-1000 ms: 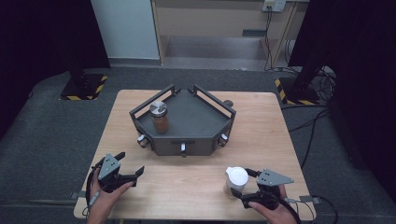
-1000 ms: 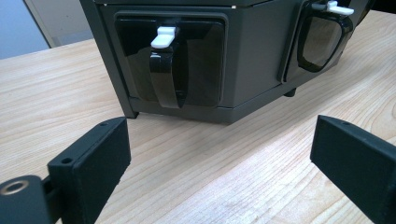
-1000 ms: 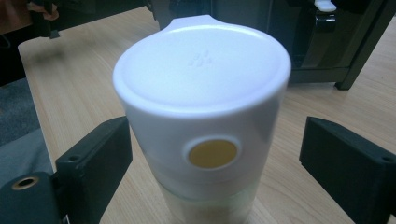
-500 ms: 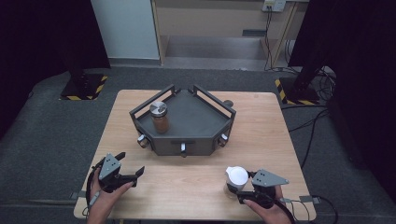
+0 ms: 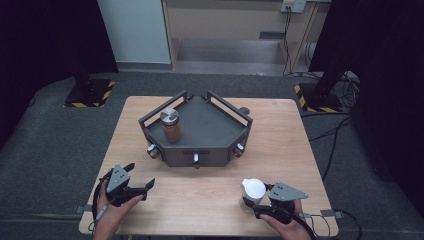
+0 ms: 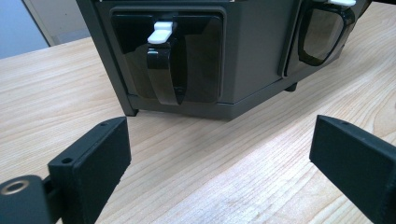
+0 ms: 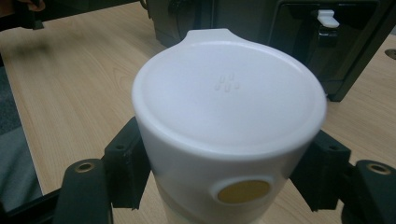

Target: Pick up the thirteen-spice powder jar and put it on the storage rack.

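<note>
I have the right tool (image 5: 260, 205) closed on the white-lidded jar (image 5: 252, 192) at the near right of the table (image 5: 300, 135); its jaws have just been closing, and in the right gripper view the two black pads press the jar (image 7: 224, 140) from either side just below the lid, with a round gold mark on the wall facing the camera. The jar stands upright, its long axis vertical, so the grip runs across that axis. The relation that governs the next move: the dark six-sided tray (image 5: 200, 130) lies ahead of the jar and to its left, well apart, toward the middle of the table. I judge the coming move to be a lift followed by a carry forward and left over the tray's rail. A second jar with a metal lid and brown contents (image 5: 170, 125) stands at the tray's left side, so the right side of the tray floor is the open target. The left tool (image 5: 137, 182) rests at the near left, jaws wide apart with nothing between them, pointing at the tray's front wall (image 6: 196, 60). The right hand is the nearer to the jar and already holds it.
</note>
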The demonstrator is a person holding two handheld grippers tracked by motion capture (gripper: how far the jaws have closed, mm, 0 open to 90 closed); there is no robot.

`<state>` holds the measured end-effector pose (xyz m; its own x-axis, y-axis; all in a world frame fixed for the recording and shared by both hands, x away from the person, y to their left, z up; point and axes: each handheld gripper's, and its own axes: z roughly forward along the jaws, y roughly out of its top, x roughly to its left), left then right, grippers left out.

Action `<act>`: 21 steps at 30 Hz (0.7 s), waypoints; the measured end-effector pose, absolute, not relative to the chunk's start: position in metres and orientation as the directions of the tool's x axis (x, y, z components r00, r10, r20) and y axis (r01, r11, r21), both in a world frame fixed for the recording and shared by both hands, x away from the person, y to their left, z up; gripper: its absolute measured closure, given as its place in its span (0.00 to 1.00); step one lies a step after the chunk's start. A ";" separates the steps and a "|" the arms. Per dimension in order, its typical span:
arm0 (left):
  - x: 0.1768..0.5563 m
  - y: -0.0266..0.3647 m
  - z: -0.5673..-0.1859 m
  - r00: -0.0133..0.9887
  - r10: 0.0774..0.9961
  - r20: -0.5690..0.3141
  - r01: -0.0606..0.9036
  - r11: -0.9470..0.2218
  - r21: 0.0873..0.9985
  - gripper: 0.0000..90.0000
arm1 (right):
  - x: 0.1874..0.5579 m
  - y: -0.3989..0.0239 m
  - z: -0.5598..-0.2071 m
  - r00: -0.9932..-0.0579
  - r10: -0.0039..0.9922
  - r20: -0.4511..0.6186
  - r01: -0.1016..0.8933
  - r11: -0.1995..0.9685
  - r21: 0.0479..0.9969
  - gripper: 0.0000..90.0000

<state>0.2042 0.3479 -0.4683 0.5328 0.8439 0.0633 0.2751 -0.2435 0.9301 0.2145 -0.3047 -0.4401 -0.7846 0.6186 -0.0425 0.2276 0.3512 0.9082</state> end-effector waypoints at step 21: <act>0.210 0.353 -0.470 0.532 0.845 0.055 0.278 -0.236 0.931 0.05 | 0.211 -0.304 -0.438 -0.769 0.638 -0.035 0.234 0.332 0.914 0.35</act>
<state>0.2098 0.3527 -0.4704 0.5319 0.8450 0.0549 0.2785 -0.2358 0.9311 0.2109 -0.3045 -0.4378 -0.7690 0.6383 -0.0349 0.2343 0.3323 0.9136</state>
